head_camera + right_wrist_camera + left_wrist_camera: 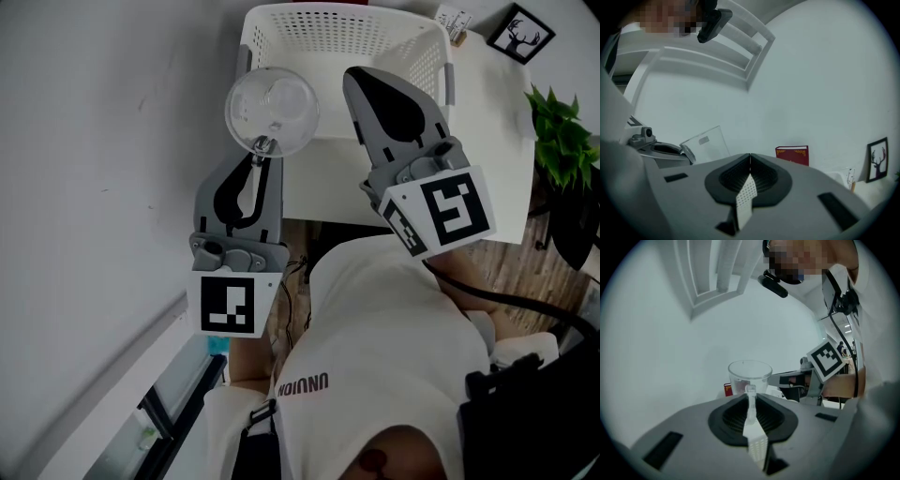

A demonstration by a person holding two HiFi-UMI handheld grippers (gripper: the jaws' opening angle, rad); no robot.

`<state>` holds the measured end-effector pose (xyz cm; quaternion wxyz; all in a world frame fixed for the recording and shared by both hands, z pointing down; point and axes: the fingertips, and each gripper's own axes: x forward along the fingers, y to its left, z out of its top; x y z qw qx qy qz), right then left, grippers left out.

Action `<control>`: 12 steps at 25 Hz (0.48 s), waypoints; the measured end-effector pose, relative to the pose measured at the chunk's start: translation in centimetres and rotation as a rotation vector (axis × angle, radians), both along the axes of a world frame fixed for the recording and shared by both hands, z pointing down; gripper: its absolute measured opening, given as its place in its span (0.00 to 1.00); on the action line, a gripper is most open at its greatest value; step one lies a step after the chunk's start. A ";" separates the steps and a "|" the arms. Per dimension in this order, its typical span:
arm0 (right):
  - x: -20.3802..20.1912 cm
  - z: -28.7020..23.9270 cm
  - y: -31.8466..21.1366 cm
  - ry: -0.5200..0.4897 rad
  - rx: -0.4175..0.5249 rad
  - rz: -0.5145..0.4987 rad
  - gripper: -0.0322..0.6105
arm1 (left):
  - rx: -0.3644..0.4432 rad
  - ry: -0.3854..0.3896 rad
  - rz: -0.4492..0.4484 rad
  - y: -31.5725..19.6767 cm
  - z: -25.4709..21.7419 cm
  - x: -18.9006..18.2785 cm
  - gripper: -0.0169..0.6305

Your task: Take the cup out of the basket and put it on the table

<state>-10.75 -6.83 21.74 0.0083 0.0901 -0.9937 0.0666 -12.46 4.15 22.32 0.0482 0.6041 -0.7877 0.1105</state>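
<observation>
A clear glass cup [272,111] hangs in the air just left of the white perforated basket [281,33]. My left gripper [263,152] is shut on the cup's handle [750,397], with the bowl of the cup [750,375] standing past the jaw tips. In the head view my right gripper [362,81] sits over the basket's front part, jaws shut together with nothing between them. The right gripper view shows the cup [706,142] to the left, beside the left gripper [651,146], and the right gripper [750,157] empty.
The basket stands on a white table [492,89]. A deer picture frame [520,33] and a green plant [562,141] are at the right. A red book [792,155] leans by the wall. White wall fills the left.
</observation>
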 end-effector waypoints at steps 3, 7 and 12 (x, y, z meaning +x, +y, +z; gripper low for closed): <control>-0.2 0.0 0.4 0.002 -0.001 -0.016 0.08 | -0.001 -0.010 -0.018 0.7 -0.1 0.0 0.09; -0.5 0.0 1.0 0.000 -0.002 -0.048 0.08 | -0.005 -0.016 -0.048 1.3 -0.1 0.1 0.09; -1.3 0.2 2.1 0.002 -0.002 -0.091 0.08 | 0.008 -0.007 -0.089 2.1 0.1 -0.1 0.09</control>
